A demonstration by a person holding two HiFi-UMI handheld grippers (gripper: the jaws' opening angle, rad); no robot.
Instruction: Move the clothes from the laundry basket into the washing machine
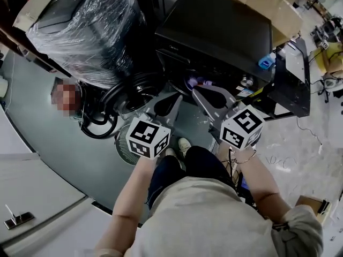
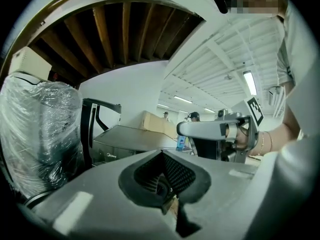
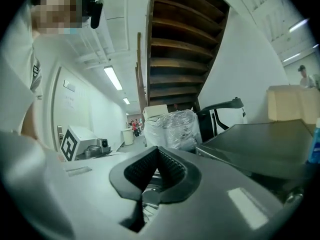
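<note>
The black washing machine (image 1: 214, 31) stands ahead of me, and a bit of purple cloth (image 1: 199, 82) shows in its dark front opening. My left gripper (image 1: 170, 105) and right gripper (image 1: 206, 96) are held side by side in front of that opening, both shut with nothing between the jaws. Below the left gripper's marker cube peeks a round slatted basket (image 1: 123, 146), mostly hidden. In the left gripper view my left gripper (image 2: 162, 169) points at the machine (image 2: 130, 136), with the right gripper (image 2: 220, 130) beside it. The right gripper view shows my right gripper (image 3: 156, 166) empty.
A plastic-wrapped appliance (image 1: 91, 25) stands left of the washing machine, with black hoses (image 1: 99, 125) coiled on the floor below it. Cardboard boxes (image 1: 273, 4) sit behind the machine. My own legs and shoes (image 1: 184, 146) are right under the grippers.
</note>
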